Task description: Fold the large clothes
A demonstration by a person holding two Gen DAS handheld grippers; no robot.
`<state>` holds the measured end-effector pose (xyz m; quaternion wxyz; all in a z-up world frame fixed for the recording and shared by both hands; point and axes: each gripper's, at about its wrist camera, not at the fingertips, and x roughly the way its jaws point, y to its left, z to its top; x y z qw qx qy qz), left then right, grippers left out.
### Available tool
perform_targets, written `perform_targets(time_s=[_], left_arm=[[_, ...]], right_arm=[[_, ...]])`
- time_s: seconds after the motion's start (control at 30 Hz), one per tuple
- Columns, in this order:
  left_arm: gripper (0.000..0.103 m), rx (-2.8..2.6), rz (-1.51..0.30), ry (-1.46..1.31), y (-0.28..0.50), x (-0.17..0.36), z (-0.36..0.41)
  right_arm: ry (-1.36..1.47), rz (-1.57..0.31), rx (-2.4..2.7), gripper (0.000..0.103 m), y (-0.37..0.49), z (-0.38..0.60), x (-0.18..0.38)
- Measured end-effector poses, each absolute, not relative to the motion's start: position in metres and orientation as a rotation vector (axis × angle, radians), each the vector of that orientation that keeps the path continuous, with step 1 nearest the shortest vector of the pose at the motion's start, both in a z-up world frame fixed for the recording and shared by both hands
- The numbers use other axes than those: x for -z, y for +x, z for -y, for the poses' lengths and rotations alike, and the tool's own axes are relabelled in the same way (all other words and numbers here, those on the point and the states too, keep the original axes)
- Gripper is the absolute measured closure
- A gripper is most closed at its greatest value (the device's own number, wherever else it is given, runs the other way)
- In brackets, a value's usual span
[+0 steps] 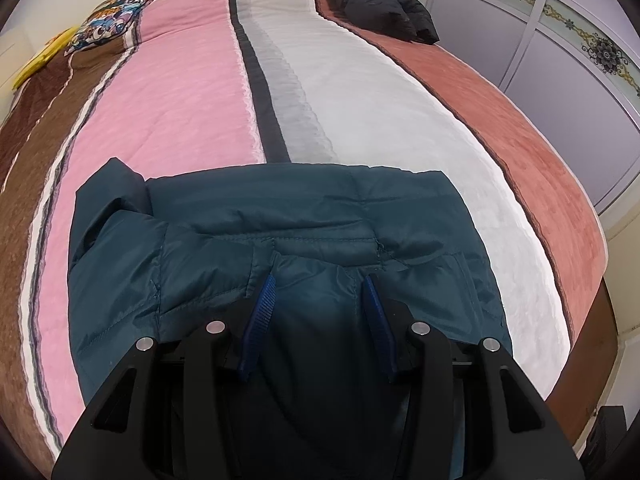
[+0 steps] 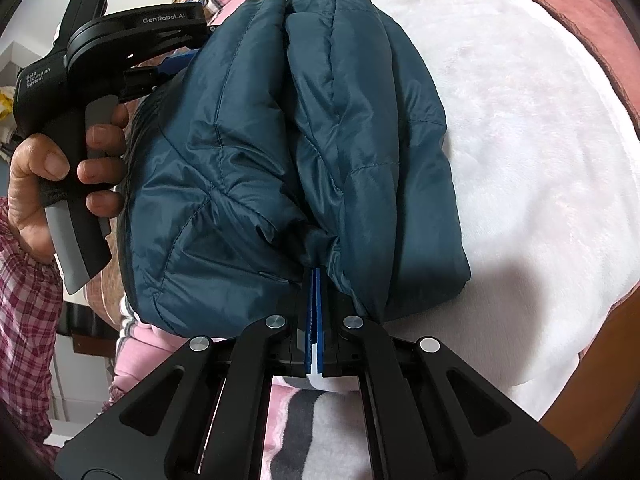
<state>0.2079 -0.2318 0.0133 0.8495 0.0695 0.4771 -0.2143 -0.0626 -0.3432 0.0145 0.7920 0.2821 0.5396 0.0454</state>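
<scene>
Teal quilted nylon fills the near field of both views: a padded jacket [image 1: 280, 216], already folded into a thick bundle, lies on the bed [image 1: 360, 92] across the pink and white stripes of the bedspread [image 1: 180, 92]. Right gripper [image 2: 316, 280]: blue fingers [image 2: 309, 320] pressed together, clamped on a gathered pinch of the jacket's near edge. Left gripper [image 1: 320, 284]: fingers [image 1: 260, 312] set apart, with a hump of jacket fabric lying between them but not pinched; in the right wrist view the same tool, held in the person's left hand [image 2: 60, 168], meets the far side of the bundle.

Judged risks: the shell looks slick and springy, so the small pinch in the right fingers may slide out under tension; with only one side held, the stacked layers could unroll or skew; the near edge lies close to the bed's edge, so a pull toward the person could drag it off.

Farther off, a dark jacket [image 1: 380, 0] rests near the head of the bed, well apart, and a patterned cushion [image 1: 108, 20] lies at the far left. No containers appear in either view.
</scene>
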Motion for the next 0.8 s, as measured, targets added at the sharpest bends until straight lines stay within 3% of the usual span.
perform_targets(time_s=[0.6,0.8], left_arm=[[0.057,0.429,-1.0,0.142,0.205,-0.016,0.234],[0.052,0.439,-0.989,0.117,0.203,-0.026,0.23]], right_arm=[[0.596,-1.164,-0.093,0.103,-0.062,0.342,-0.014],[0.588,-1.169,-0.088,0.103,-0.061,0.34,-0.013]])
